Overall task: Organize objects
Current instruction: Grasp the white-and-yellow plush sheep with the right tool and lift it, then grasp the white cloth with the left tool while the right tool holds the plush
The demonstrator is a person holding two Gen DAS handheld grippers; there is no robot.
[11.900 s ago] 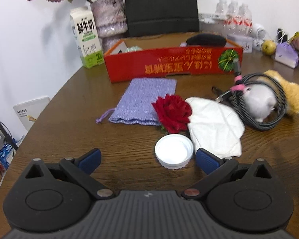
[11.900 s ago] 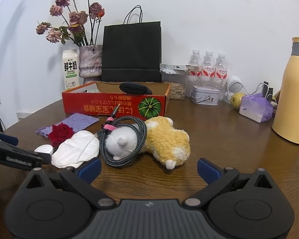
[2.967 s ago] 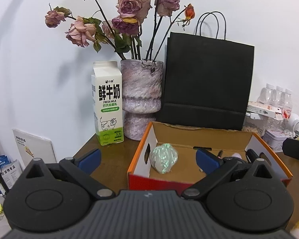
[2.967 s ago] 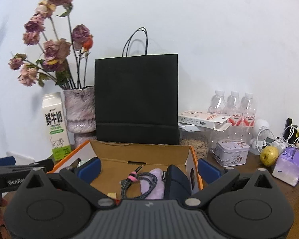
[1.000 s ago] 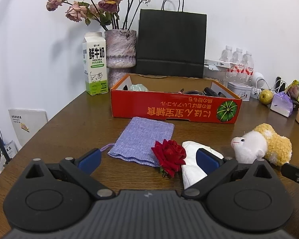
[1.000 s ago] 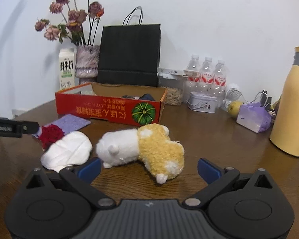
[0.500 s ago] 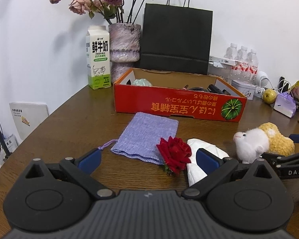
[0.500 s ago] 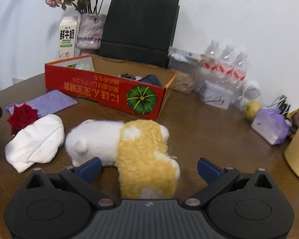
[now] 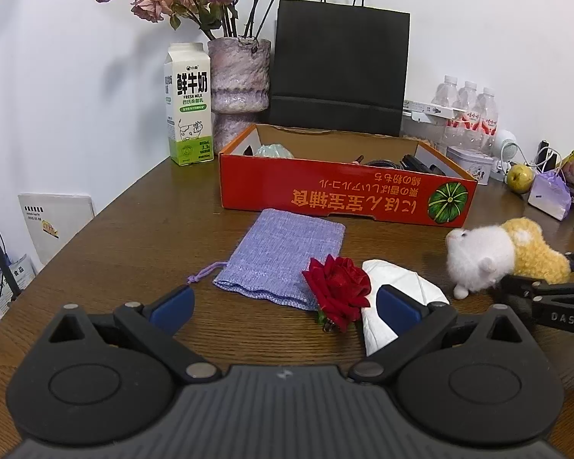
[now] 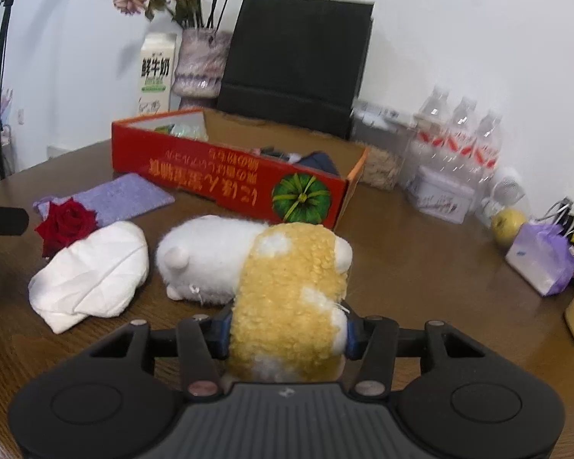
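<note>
Between the closing jaws of the right gripper (image 10: 287, 334), wide apart a second ago, the plush toy's (image 10: 287, 298) yellow rear is now squeezed on the table (image 10: 421, 267), ready for lifting toward the red box (image 10: 229, 176) beyond; the left gripper (image 9: 283, 302) hangs open, empty.

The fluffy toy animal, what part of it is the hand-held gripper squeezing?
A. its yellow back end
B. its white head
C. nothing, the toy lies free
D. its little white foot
A: in the right wrist view the right hand-held gripper has its blue pads closing on the yellow rear of the plush toy, while the white head points away toward the red cardboard box.
</note>
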